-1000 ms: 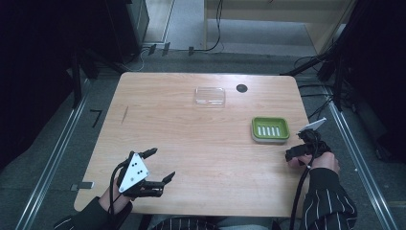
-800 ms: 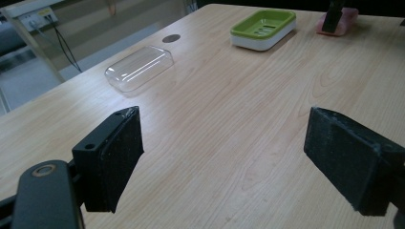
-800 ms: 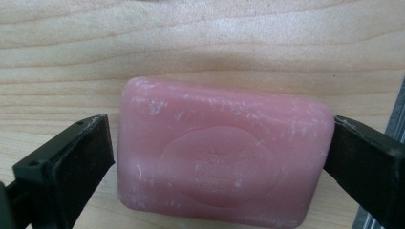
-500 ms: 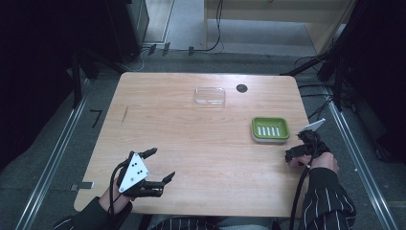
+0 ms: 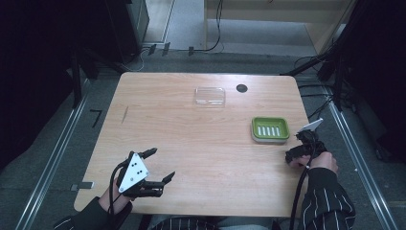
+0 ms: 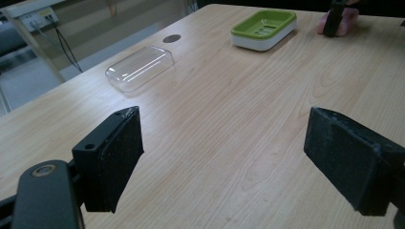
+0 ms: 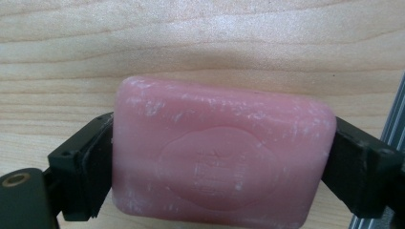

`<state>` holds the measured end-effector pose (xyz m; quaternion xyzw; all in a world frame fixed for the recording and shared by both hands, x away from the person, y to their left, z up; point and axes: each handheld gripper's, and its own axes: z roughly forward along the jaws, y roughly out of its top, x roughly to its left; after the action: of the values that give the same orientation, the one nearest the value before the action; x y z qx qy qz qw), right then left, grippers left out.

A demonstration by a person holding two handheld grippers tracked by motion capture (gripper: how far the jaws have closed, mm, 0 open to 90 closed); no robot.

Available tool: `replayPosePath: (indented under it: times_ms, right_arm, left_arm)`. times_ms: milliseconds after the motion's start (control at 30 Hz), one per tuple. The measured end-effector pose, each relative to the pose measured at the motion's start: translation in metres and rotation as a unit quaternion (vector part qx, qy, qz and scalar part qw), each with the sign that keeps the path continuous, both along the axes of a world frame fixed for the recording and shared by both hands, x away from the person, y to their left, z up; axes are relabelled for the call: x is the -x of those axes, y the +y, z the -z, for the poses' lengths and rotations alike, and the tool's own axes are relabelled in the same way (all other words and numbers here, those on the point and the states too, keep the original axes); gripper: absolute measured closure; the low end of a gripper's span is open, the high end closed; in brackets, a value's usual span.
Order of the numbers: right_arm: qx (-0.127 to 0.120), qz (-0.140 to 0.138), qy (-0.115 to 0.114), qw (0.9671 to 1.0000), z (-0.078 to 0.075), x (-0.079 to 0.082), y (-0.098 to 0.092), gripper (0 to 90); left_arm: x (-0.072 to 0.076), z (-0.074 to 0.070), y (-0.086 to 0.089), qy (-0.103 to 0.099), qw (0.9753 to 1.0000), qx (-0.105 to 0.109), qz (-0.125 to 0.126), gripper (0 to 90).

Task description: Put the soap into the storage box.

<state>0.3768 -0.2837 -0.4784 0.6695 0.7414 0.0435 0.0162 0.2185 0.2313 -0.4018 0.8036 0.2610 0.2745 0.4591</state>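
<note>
Pink soap bar (image 7: 222, 155) clamped in the right gripper (image 7: 219, 162) at the bench's near right edge.

The soap bar sits crosswise between the right gripper's two black jaws, which press on its two short ends; its stamped face is turned to the gripper's camera and the wooden bench (image 5: 201, 134) lies just behind it. The green soap dish (image 5: 270, 129) stands just ahead of the right gripper (image 5: 299, 154) and a little to its left. The left gripper (image 5: 155, 165) hovers low over the bench with its jaws wide apart and nothing between them; the clear plastic lid (image 6: 139, 67) lies well ahead of it.
</note>
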Motion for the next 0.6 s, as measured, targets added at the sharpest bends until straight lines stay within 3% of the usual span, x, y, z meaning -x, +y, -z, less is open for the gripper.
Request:
replayPosePath:
  times_ms: [600]
  right_arm:
    - [-0.001,-0.009,0.005,0.9999,-0.0014,-0.0002,0.0,11.8]
  left_arm:
    - [0.0001,-0.0001,0.0003,0.0,1.0,0.001,-0.001,14.0]
